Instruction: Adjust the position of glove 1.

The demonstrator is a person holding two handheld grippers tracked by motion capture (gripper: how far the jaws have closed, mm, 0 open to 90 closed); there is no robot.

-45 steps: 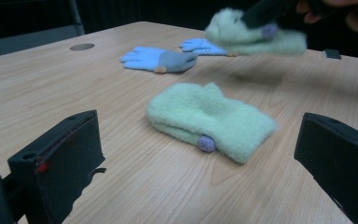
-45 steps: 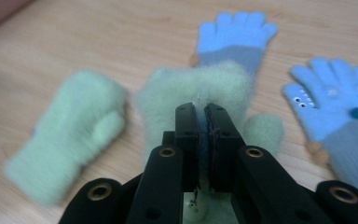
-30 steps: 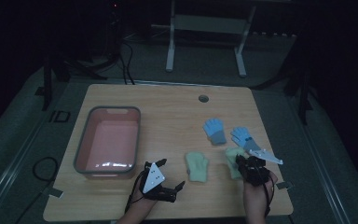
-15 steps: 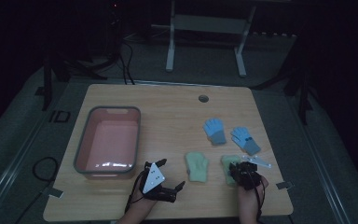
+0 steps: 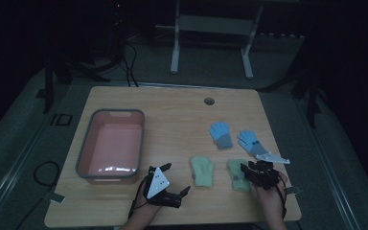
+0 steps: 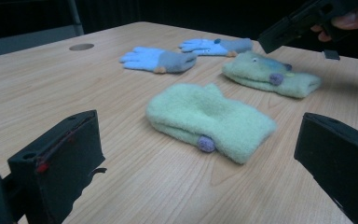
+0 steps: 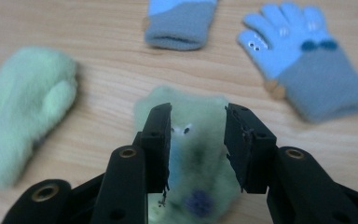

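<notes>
**A:** How do your jaws stand?

**B:** On my right gripper (image 7: 198,149) they are parted with a moderate gap, one to each side of the green mitten with the little face (image 7: 193,154). I'm directly above it, and I can't tell whether the tips touch the fleece yet. Nothing is pinched. I hold them that far apart so they can straddle the mitten's width and bunch the fabric when they close.

**A:** And the left?

**B:** My left gripper (image 6: 200,177) is spread wide and empty, held low near the front edge of the table (image 5: 172,110). It looks along the wood at the plain green mitten (image 6: 209,121), which lies flat just ahead of it. I judge it is waiting its turn there, close enough to go for that one.

**A:** Where does the faced mitten lie?

**B:** Near the front right of the table, just beside its plain partner, thumbs toward each other. Beyond them lie two blue gloves with grey cuffs, one (image 5: 220,134) toward the middle, the other (image 5: 250,143) farther right, all four apart from one another.

**A:** Where would they go?

**B:** My guess is the pink bin (image 5: 87,143) on the left, which is bare inside. That's well away from the right gripper, so a firm pinch on the soft fleece matters for the carry.
</notes>
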